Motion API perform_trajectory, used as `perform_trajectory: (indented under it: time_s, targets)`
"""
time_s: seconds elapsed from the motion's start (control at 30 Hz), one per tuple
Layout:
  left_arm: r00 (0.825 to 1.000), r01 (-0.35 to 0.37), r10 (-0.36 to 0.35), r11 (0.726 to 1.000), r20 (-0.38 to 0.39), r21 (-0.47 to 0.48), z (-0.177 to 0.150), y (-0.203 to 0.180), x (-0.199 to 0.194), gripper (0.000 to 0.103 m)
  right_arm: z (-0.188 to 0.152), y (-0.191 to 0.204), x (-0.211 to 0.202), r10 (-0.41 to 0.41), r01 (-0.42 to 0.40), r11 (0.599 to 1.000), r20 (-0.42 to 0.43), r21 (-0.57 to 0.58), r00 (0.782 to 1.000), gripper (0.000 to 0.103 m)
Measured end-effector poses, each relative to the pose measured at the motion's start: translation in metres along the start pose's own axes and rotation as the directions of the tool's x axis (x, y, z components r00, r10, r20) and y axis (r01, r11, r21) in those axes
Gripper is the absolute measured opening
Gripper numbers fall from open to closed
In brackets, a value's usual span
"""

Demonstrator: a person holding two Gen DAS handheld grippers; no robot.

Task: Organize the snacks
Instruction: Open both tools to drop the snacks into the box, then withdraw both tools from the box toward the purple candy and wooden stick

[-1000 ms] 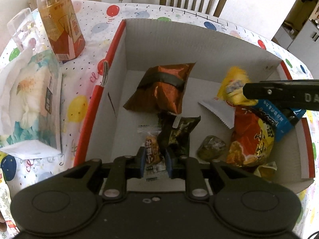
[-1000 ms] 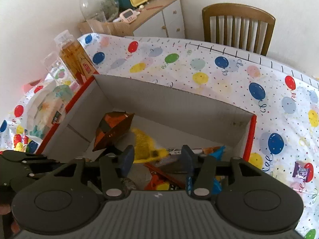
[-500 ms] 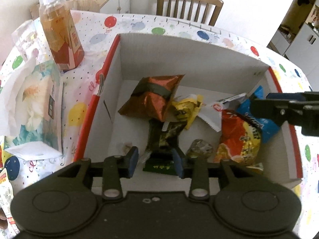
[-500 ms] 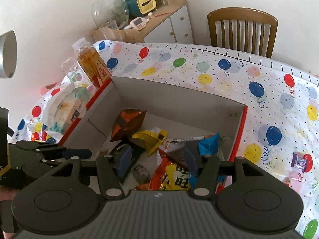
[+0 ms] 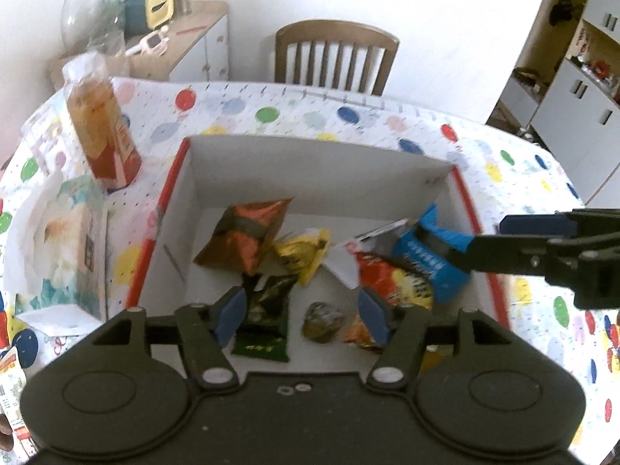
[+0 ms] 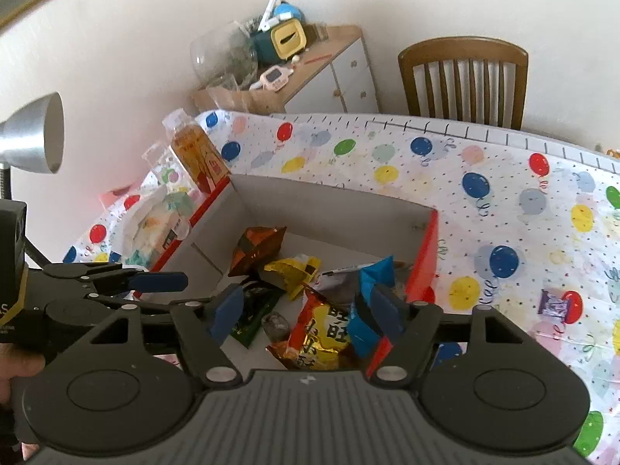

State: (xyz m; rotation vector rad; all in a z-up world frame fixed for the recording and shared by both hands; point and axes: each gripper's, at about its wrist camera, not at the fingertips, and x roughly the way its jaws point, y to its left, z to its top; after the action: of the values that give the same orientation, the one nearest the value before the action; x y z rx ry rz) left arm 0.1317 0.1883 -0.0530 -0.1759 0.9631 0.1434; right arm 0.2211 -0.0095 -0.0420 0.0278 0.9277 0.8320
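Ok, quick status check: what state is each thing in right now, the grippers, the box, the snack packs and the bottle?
left gripper: open, holding nothing, jaws have just been opening
right gripper: open, holding nothing, jaws have just been opening
cardboard box: open-topped, holds the snacks
brown-orange pack: lying in the box
yellow pack: crumpled, lying in the box
dark green pack: lying flat in the box
blue pack: leaning at the box's right wall
purple candy: outside the box, on the tablecloth
bottle: upright beside the box

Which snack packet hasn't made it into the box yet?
The small purple packet, lying alone on the balloon tablecloth right of the box. Every other packet lies inside the box.
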Motion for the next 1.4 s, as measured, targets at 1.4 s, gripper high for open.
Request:
perform_trajectory:
  time_s: [1.4]
  targets:
    - [0.981, 0.125, -0.154, 0.967, 0.117, 0.22, -0.008, -0.216, 0.023, 0.103, -0.058, -0.213, -0.085, -0.246, 0.245, 0.966, -0.002, 0.084, 0.969, 0.085]
